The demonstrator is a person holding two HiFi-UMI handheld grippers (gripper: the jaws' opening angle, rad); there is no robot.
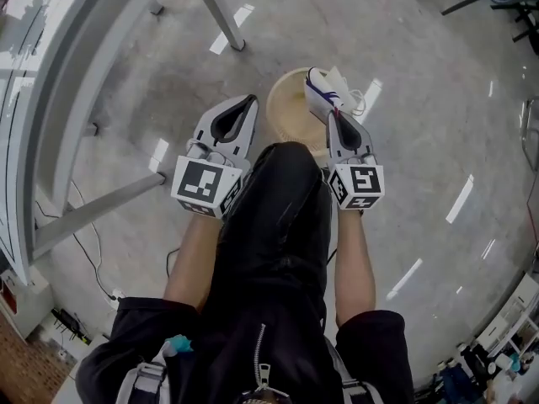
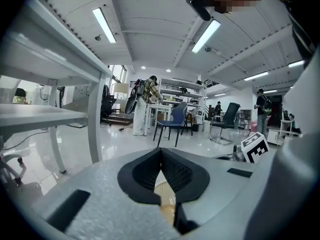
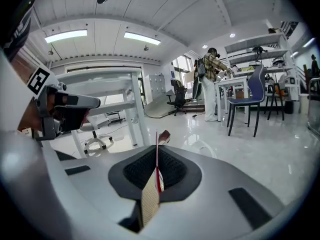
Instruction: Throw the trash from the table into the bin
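Note:
A round woven bin (image 1: 285,114) stands on the floor just ahead of the person's knee. My right gripper (image 1: 333,113) hangs over its right rim, shut on a flat white wrapper (image 1: 323,91) with a dark purple and red stripe. In the right gripper view the wrapper (image 3: 149,196) stands edge-on between the closed pads, and the gripper (image 3: 157,155) points out across the room. My left gripper (image 1: 251,102) hangs to the left of the bin with its tips together and nothing in them. The bin (image 2: 165,196) shows through the gap below the tips of the left gripper (image 2: 161,152).
A grey table frame (image 1: 101,82) with slanted legs stands at the left, with cables (image 1: 88,255) on the floor beneath it. The person's dark trouser leg (image 1: 282,225) lies between the two arms. Chairs (image 3: 246,101) and desks stand further off, where a person works.

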